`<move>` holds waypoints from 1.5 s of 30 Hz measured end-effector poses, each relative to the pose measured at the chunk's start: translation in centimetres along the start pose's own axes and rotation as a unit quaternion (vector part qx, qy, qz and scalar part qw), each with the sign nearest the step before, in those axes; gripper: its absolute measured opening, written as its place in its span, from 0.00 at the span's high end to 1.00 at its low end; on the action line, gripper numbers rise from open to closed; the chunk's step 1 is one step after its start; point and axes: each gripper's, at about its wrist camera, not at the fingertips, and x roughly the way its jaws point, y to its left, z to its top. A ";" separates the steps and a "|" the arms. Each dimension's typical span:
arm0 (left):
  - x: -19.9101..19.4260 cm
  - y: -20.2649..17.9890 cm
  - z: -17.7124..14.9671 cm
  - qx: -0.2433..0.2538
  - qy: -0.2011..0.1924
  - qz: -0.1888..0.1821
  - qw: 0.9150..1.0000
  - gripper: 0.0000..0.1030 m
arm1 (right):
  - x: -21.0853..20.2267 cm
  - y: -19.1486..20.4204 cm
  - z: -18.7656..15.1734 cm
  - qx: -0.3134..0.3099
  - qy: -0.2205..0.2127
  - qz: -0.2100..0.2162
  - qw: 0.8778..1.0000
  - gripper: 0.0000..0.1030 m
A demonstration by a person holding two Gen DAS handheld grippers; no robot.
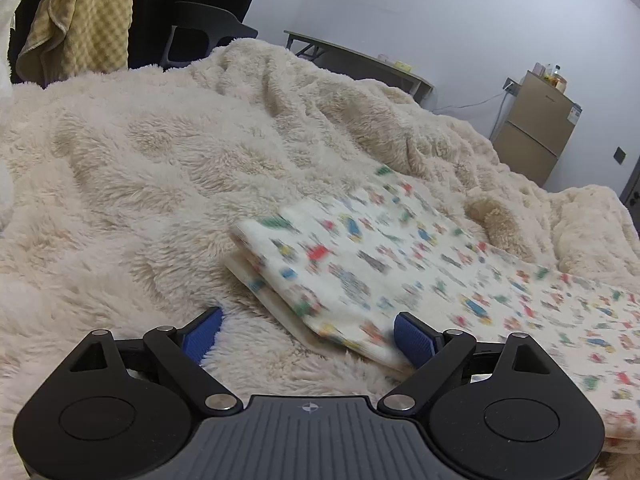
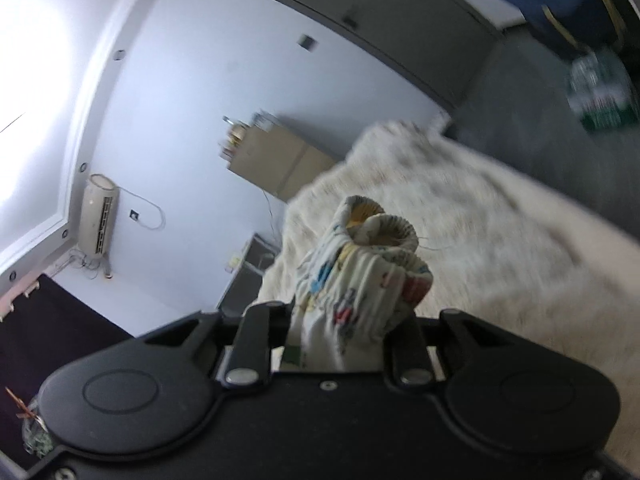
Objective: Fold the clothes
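A white garment with a small colourful print [image 1: 400, 268] lies partly folded on a fluffy cream blanket [image 1: 140, 184]. My left gripper [image 1: 308, 334] is open, its blue pads on either side of the garment's near folded corner; the right pad [image 1: 414, 338] touches the cloth edge. My right gripper [image 2: 352, 320] is shut on a bunched, elastic-gathered end of the same printed garment [image 2: 360, 276] and holds it up above the blanket [image 2: 460, 232]. Its fingertips are hidden by the cloth.
A yellow waffle towel [image 1: 80, 16] hangs at the back left beside a dark chair [image 1: 204, 28]. A long desk [image 1: 360, 60] and a tan fridge [image 1: 536, 128] stand by the far wall. The right wrist view is tilted and blurred.
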 end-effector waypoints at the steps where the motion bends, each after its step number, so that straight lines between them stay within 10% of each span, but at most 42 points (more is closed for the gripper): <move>1: -0.1 -0.1 0.1 -0.001 -0.001 -0.003 1.000 0.14 | -0.3 0.0 0.5 -0.001 -0.006 0.001 1.000 0.80; 18: -1.1 -2.0 1.0 0.017 -0.005 -0.032 0.999 0.14 | -11.0 -2.3 17.2 -0.049 -0.142 -0.094 0.984 0.80; 27: -1.1 -2.1 1.0 0.020 -0.003 -0.028 0.999 0.14 | -13.3 5.1 20.7 -0.198 -0.212 -0.172 0.942 0.80; 45: -3.3 -6.1 1.7 0.094 -0.025 -0.043 0.994 0.14 | 7.3 23.8 -7.2 -0.603 0.006 -0.101 0.791 0.80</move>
